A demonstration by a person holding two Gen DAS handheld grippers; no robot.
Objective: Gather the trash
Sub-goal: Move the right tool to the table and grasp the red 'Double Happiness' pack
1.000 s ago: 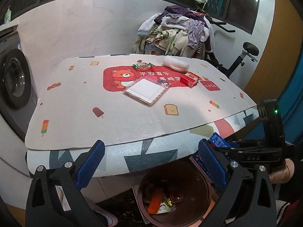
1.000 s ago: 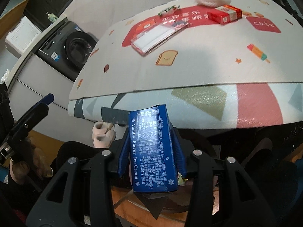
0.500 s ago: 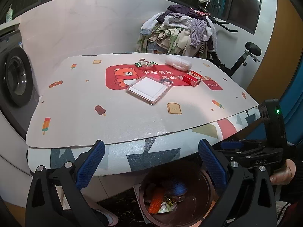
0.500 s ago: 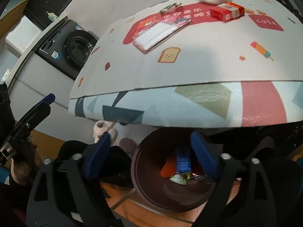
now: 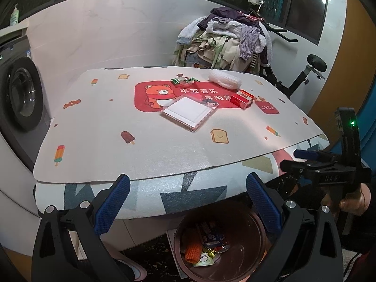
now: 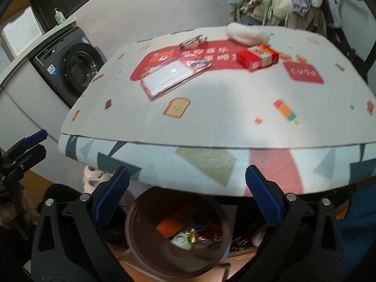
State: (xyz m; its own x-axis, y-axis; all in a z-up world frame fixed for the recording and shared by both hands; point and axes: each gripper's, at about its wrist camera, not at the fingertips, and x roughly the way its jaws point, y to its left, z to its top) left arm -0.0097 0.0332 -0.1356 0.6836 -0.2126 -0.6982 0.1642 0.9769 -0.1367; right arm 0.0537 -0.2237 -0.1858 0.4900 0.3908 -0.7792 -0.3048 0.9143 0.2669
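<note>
While both tongs (image 5: 188,199) gape, trash bin (image 5: 256,256) below

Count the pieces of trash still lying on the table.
4: a green candy wrapper at the far middle, a white wad right of it, a red box nearer on the right, and a clear flat package at the centre. None seem hidden.

Front-loading washing machine (image 5: 20,96) stands left of the tabletop (image 5: 98,127), which carries a printed mat with bear and toast motifs. Soap dispenser bottle (image 6: 59,16) sits on the counter above the machine. Behind the tabletop, a clothes pile (image 5: 225,40) drapes over an exercise bike (image 5: 305,70).
</note>
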